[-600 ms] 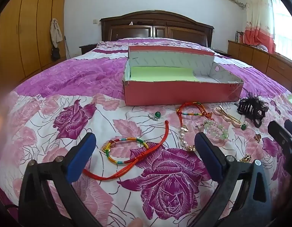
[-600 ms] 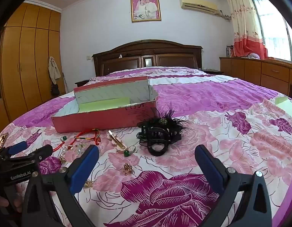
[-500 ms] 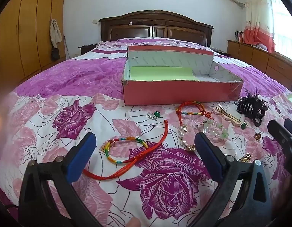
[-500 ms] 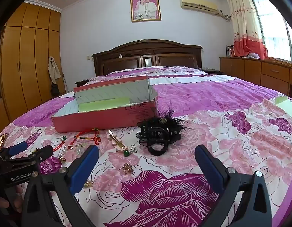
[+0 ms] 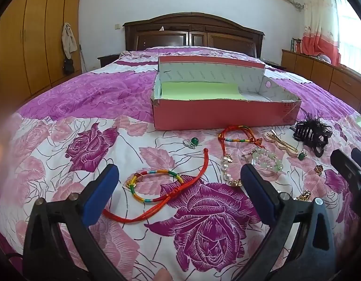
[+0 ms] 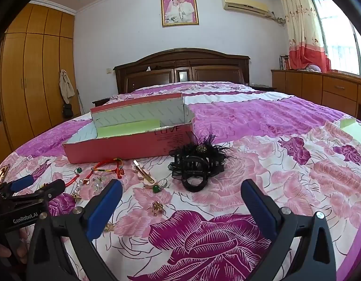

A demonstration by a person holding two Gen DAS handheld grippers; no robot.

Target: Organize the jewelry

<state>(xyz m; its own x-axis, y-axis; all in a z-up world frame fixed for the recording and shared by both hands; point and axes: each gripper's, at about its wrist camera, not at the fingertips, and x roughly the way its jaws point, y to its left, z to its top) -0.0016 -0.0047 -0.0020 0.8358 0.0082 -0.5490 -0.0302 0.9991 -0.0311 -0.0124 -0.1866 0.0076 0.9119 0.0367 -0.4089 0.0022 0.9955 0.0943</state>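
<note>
Both my grippers, left point(image 5: 178, 182) and right point(image 6: 180, 196), were wide open, holding nothing. Loose jewelry lay on the floral bedspread point(image 5: 63, 154) before the open pink cardboard box point(image 5: 225, 114). Risk: the red cord point(image 5: 180, 189) crossed the rainbow braided bracelet point(image 5: 154, 182), so grabbing one would likely have dragged both.

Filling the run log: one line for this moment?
left gripper: open, empty | right gripper: open, empty | jewelry: loose on bedspread | pink box: no jewelry seen

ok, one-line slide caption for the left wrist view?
Open left tongs hover above a rainbow bracelet and red cord before the pink box.
</note>
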